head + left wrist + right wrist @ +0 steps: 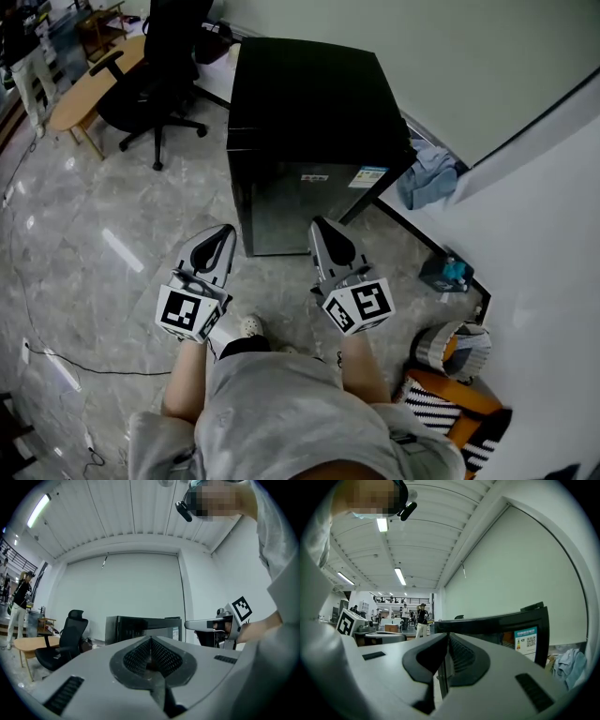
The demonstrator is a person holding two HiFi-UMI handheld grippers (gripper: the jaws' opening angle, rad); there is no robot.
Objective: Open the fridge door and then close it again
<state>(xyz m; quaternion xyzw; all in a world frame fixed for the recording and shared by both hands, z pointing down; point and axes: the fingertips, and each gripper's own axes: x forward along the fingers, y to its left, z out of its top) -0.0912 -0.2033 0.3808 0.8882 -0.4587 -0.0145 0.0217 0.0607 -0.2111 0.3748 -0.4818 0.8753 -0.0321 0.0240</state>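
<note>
Grey floor (94, 234) lies open before the fridge (309, 112) — door (291, 211) shut.

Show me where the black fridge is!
In the head view the fridge stands top middle by the wall, with the black office chair on its left and a blue cloth on the floor at its right.

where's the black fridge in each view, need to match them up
Head view: fridge at upper centre, seen from above.
Left gripper view: fridge at mid-frame, low against the white wall.
Right gripper view: fridge right of centre.
Shared landmark: the energy label on its door.
</note>
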